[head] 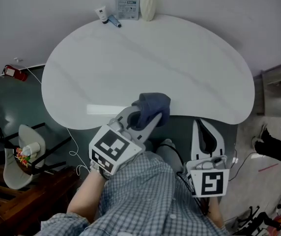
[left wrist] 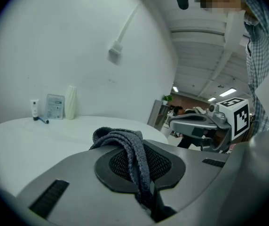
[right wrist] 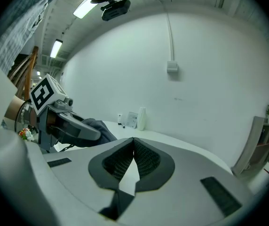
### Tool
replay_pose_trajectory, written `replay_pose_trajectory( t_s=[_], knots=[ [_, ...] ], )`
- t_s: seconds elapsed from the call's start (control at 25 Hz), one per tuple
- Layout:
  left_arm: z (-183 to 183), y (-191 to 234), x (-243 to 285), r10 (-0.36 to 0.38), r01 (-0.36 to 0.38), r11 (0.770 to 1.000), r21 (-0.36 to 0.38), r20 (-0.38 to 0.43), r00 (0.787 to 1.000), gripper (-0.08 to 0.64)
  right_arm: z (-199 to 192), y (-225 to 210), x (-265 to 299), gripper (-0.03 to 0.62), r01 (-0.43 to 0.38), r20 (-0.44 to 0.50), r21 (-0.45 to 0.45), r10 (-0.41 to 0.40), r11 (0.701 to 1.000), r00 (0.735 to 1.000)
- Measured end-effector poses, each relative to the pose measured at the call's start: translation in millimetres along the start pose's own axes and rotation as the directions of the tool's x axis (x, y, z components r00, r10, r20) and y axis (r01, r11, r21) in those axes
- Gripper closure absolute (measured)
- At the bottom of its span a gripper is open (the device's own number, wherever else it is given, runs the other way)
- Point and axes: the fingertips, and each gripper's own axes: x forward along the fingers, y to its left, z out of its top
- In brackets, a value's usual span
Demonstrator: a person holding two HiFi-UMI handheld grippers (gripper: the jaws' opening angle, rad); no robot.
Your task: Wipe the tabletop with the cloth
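Left gripper [head: 145, 116]: clenched on the cloth; jaws point far and slightly right, tips at the table's near edge, about mid-width.
Cloth [head: 154, 105]: dark grey-blue, bunched; one fold pinched between the left jaws, the rest heaped over the jaw tips; lies across the table's near edge; contact with the tabletop cannot be told.
Right gripper [head: 203, 127]: jaws together at the tips, nothing between them; held off the table, just near of its near-right edge; right of the left gripper, apart from it.
Table [head: 180, 68]: white, rounded top; wide bare surface between the cloth and the far edge.
Far edge, left to right: tube [head: 101, 12], pen [head: 114, 21], card [head: 127, 7], vase [head: 148, 3]; grouped close together by the wall, well apart from the cloth.
Vase: white, ribbed, upright.
Tube: white, dark cap, upright in the left gripper view.
Left of table: chair [head: 20, 154] on the floor, small coloured items on its seat.
Near edge of head view: checked sleeves behind both grippers.
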Motion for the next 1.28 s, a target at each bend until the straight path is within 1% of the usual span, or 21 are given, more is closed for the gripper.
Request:
replay_pose_trajectory(
  t_s=[0.2, 0.32, 0.48, 0.64, 0.76, 0.8, 0.88, 0.96, 1.0, 1.08, 1.16, 1.28],
  knots=[
    [-1, 0, 45, -0.071, 0.069, 0.997, -0.043, -0.038, 0.997, 0.528, -10, -25, 11, 0.583, 0.02, -0.025, 0.008, -0.02, 1.0, 0.999],
    [4, -8, 79, -0.135, 0.129, 0.988, -0.091, -0.063, 0.989, 0.528, -12, -46, 18, 0.583, 0.021, -0.029, 0.013, -0.021, 1.0, 0.999],
    [11, -19, 127, -0.19, 0.178, 0.974, -0.139, -0.08, 0.978, 0.528, -13, -74, 28, 0.583, -0.001, -0.016, 0.034, 0.001, 0.999, 1.0],
    [-2, -31, 171, -0.252, 0.225, 0.956, -0.187, -0.14, 0.957, 0.528, -19, -105, 40, 0.583, -0.021, -0.03, 0.047, 0.022, 0.999, 0.999],
    [-20, -36, 199, -0.293, 0.244, 0.936, -0.253, -0.183, 0.938, 0.528, -27, -123, 50, 0.583, -0.045, -0.047, 0.05, 0.047, 0.998, 0.998],
    [-28, -36, 207, -0.299, 0.238, 0.93, -0.278, -0.201, 0.933, 0.528, -29, -127, 53, 0.583, -0.057, -0.049, 0.051, 0.059, 0.997, 0.997],
    [-45, -33, 219, -0.29, 0.205, 0.924, -0.323, -0.243, 0.926, 0.528, -32, -132, 60, 0.583, -0.088, -0.051, 0.052, 0.09, 0.995, 0.995],
    [-59, -28, 227, -0.261, 0.155, 0.925, -0.346, -0.285, 0.922, 0.528, -36, -136, 65, 0.583, -0.117, -0.055, 0.056, 0.12, 0.992, 0.991],
    [-65, -25, 229, -0.24, 0.128, 0.93, -0.344, -0.309, 0.92, 0.528, -38, -138, 67, 0.583, -0.129, -0.06, 0.059, 0.132, 0.99, 0.989],
    [-78, -15, 232, -0.182, 0.063, 0.948, -0.31, -0.371, 0.911, 0.528, -41, -142, 69, 0.583, -0.152, -0.069, 0.061, 0.156, 0.986, 0.985],
    [-91, -4, 231, -0.114, -0.005, 0.964, -0.265, -0.431, 0.895, 0.528, -43, -146, 71, 0.583, -0.173, -0.065, 0.062, 0.177, 0.983, 0.982],
    [-102, 10, 225, -0.034, -0.083, 0.971, -0.223, -0.476, 0.879, 0.528, -45, -150, 75, 0.583, -0.203, -0.06, 0.073, 0.207, 0.976, 0.976]
  ],
)
